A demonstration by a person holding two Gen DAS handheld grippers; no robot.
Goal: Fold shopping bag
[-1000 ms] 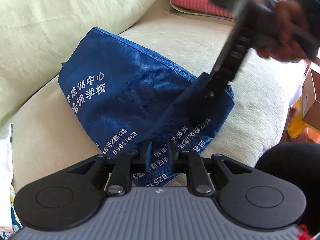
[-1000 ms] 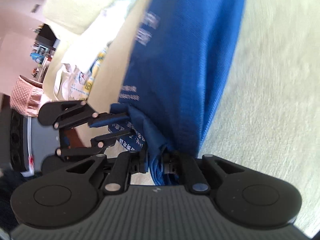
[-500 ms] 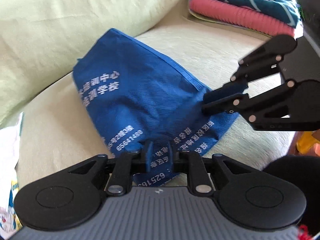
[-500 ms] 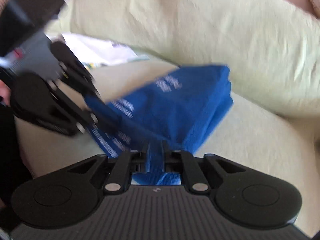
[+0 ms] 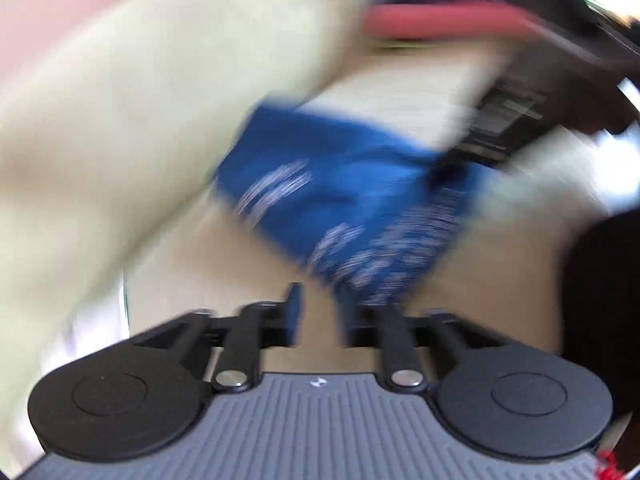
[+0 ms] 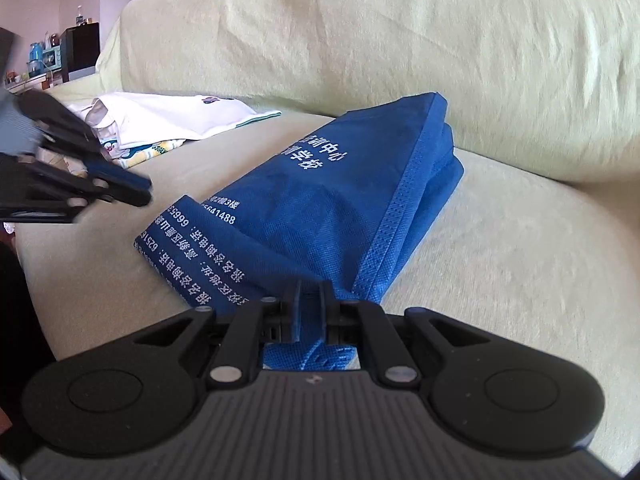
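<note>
Right wrist view, left to right. Left gripper enters at the left edge, blurred, tips just off the bag's near-left corner and clear of it; its jaws are opening with nothing between them. Behind it, a pile of folded white clothes lies on the sofa seat. The blue shopping bag lies centre on the seat, partly folded, white printed text facing up, its far end near the back cushion. Right gripper at bottom centre is clenched on the bag's near edge; blue fabric bunches between its fingers.

Left wrist view: heavily motion-blurred. Left gripper has bare sofa fabric showing between its parted fingers. The bag sits just beyond them. The right gripper reaches the bag's right side. Folded red and teal textiles lie at the far top.
</note>
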